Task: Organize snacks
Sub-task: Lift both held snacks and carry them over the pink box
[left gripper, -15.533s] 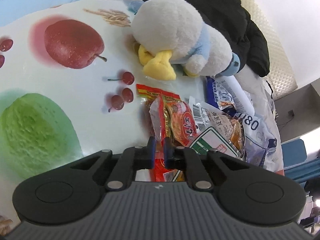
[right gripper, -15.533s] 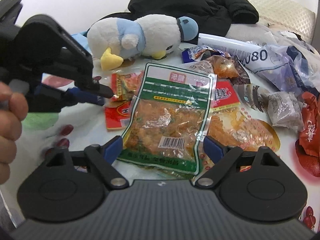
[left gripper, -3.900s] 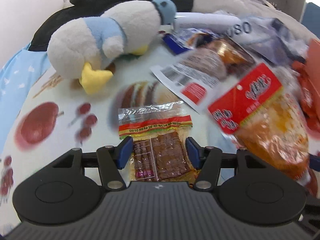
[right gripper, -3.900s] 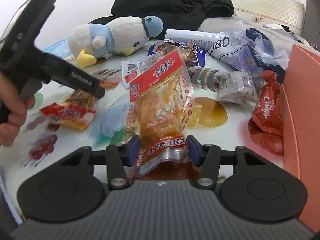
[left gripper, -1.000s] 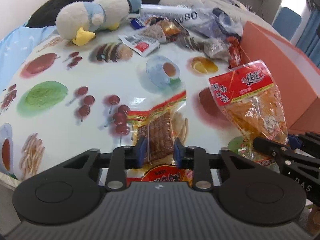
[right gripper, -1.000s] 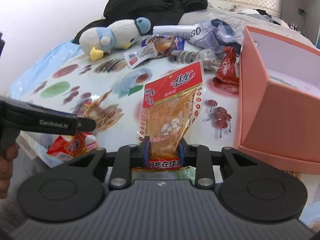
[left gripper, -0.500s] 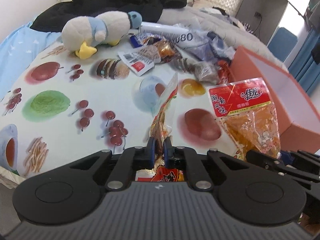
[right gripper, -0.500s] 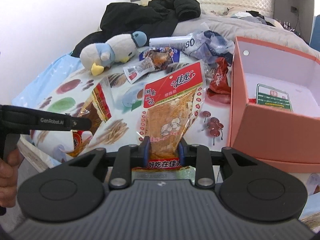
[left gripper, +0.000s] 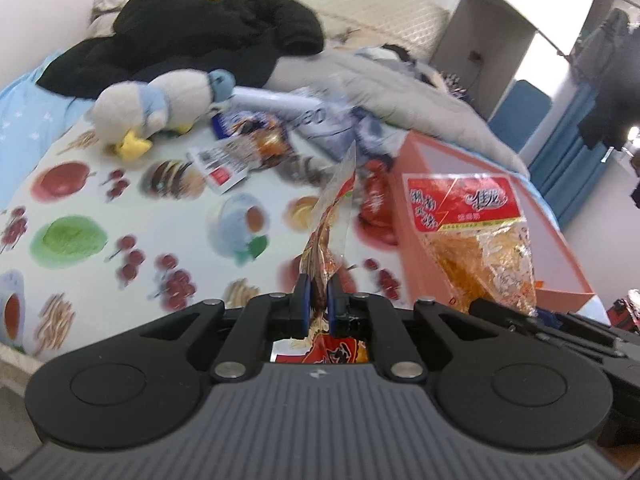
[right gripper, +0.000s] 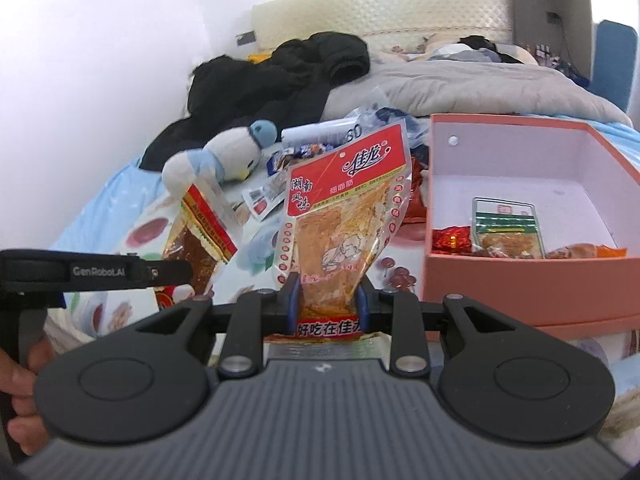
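**Two packets held up beside the pink box**

The left gripper [left gripper: 318,292] is clamped tight on the lower end of a thin red packet [left gripper: 332,216], which stands edge-on and clear of the cloth [left gripper: 80,184]. Its jaws closed on the packet within the last second. In the right wrist view the same packet [right gripper: 204,232] shows its brown filling and red band, hanging at the tip of that gripper [right gripper: 176,272], with a hand [right gripper: 24,392] on the grip below.

The right gripper [right gripper: 326,296] is pinched on the bottom of a big packet [right gripper: 344,208] with a red header and orange contents, held upright above the cloth. Its jaws stand narrow with the plastic bunched between them. From the left wrist view this big packet [left gripper: 472,232] hangs in front of the box's near wall.

The pink box [right gripper: 520,280] sits open to the right of both packets, white inside. On its floor, against the near wall, lie a green-edged packet [right gripper: 506,228], a small red wrapped snack [right gripper: 452,238] to its left, and an orange packet [right gripper: 588,251] to its right, partly hidden by the wall. The rest of the floor is bare.

Beyond the box's left side a loose pile of snacks [left gripper: 280,144] lies on the cloth, blurred in the left view. A plush penguin [left gripper: 160,112] lies beside the pile, with a black jacket [left gripper: 192,44] behind it.
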